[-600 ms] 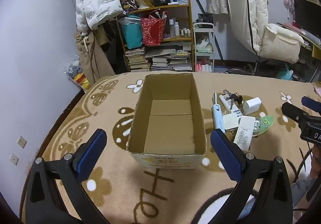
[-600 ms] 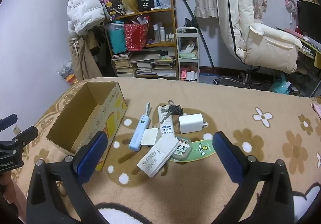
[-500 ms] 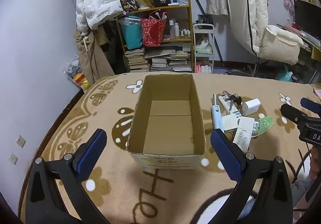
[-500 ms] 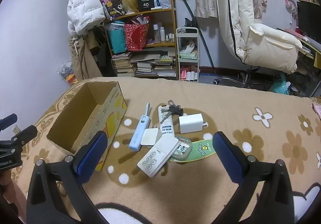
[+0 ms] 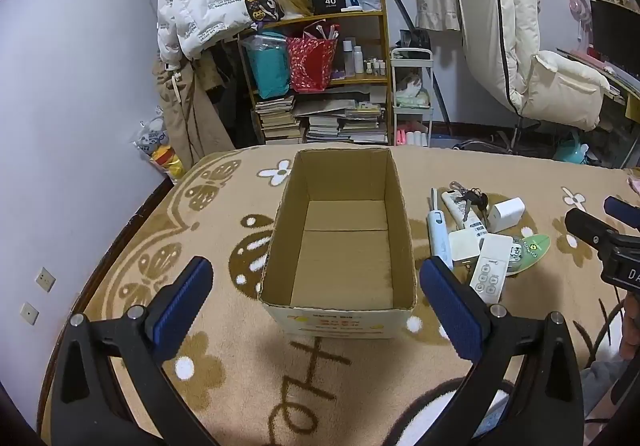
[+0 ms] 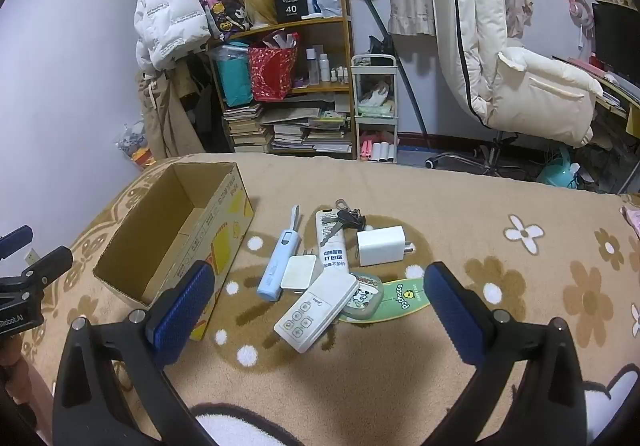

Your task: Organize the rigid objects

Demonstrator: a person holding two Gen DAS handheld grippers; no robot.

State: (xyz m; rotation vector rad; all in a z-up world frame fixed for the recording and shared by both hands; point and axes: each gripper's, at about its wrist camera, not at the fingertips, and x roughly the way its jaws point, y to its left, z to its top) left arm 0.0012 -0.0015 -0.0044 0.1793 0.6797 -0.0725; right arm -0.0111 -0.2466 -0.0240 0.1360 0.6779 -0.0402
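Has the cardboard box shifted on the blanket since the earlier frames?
No. The cardboard box sits where it did, its near edge at the same brown lettering on the blanket.

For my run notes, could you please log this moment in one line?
stage: pre-grasp | left hand-held gripper: open, facing empty cardboard box | right hand-held gripper: open, over white remote | pile beside box untouched

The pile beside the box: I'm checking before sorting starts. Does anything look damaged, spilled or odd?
Nothing looks damaged or spilled. The cardboard box stands upright and empty; the white remote just overlaps other small items in the heap.
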